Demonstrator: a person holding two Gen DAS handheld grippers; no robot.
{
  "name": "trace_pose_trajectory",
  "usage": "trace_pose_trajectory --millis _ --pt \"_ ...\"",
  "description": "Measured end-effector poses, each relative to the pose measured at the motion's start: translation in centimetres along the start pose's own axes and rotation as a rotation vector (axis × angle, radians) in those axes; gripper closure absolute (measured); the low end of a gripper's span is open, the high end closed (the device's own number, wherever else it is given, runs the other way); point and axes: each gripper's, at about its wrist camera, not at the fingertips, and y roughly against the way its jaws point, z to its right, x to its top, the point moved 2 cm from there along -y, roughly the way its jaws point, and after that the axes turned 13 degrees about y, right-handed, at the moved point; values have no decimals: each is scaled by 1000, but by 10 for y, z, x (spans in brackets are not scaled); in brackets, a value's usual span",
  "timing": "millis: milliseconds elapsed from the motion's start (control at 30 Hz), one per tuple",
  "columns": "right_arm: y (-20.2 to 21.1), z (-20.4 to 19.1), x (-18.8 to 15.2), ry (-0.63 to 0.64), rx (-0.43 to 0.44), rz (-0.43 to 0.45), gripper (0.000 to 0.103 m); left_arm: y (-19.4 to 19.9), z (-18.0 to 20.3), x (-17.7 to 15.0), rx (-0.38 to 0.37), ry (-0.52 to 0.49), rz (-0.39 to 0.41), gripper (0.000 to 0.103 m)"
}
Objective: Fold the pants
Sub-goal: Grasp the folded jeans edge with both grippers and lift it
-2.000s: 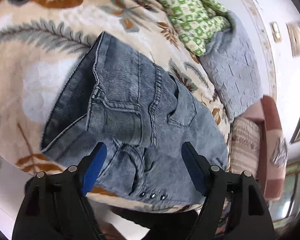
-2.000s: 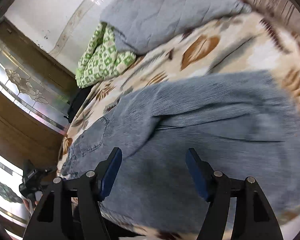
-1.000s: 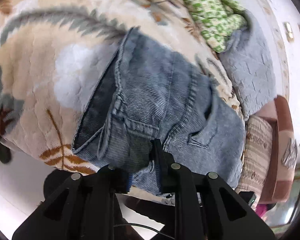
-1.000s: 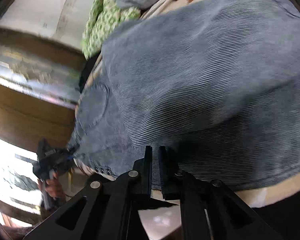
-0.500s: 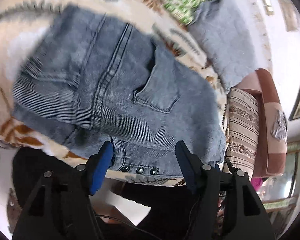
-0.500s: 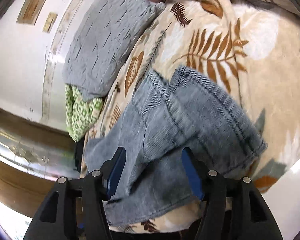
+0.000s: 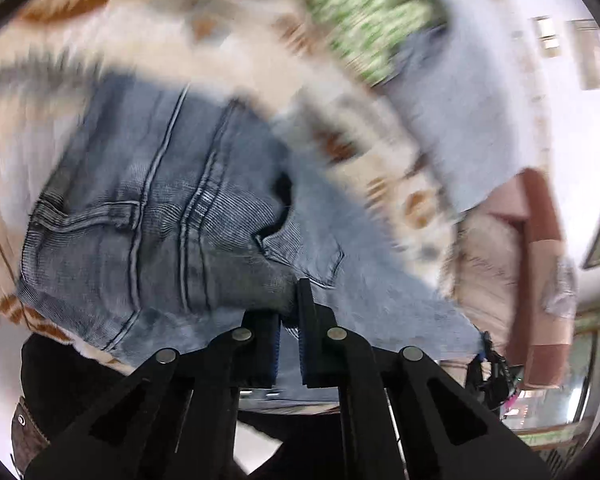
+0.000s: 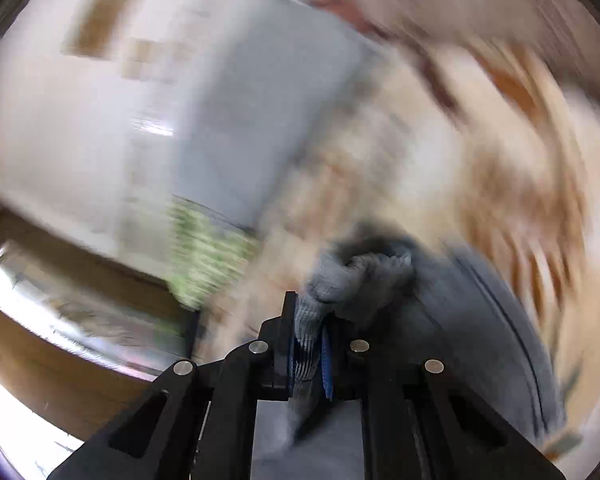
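Observation:
Faded blue jeans [image 7: 148,216] lie on a cream bedspread with a leaf print [image 7: 148,36], their back pockets and seams facing up. My left gripper [image 7: 288,320] is shut on the near edge of the jeans by a back pocket. In the right wrist view, which is heavily blurred, my right gripper [image 8: 308,336] is shut on a bunched fold of the jeans [image 8: 360,276], and the rest of the denim trails down to the right.
A grey quilted blanket [image 7: 472,112] and a green patterned cloth [image 7: 364,12] lie at the far side of the bed. A striped cushion [image 7: 492,264] and a brown one [image 7: 540,240] sit at the right. A white wall [image 8: 68,120] stands behind.
Half a second ago both grippers were open above the jeans. Now both have shut on the denim, and both views blur with fast motion.

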Motion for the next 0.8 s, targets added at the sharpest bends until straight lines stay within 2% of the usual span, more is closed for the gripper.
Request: trace_pose_trajectory --millis 67,133,233,333,400,533,600,667,733,800 --pt "29 -35 22 150 15 52 94 24 10 -7 -27 -57 50 98" --pt "41 -36 13 185 -4 22 94 26 3 -15 -19 -69 42 98" --pt "41 3 -33 136 -92 -82 94 -4 -38 -29 68 -23 -42 98" --pt "36 62 -88 -34 -144 -165 94 -35 -75 -40 144 55 -144 97" --pt "34 82 -109 -88 -165 -187 94 -38 -81 -42 166 60 -146 97" --pt "41 80 -111 -81 -139 -153 94 -29 -68 -42 180 3 -120 97" --pt "38 82 -114 -55 -173 -178 94 -37 -70 -44 227 -23 -119 96" --pt "31 90 -121 -84 -207 -232 90 -42 -74 -44 246 -18 -131 93" --pt "31 94 -127 -109 -213 -252 89 -39 -79 -44 233 -2 -146 90" --pt "39 89 -125 -90 -238 -247 84 -29 -80 -44 221 -16 -160 91"
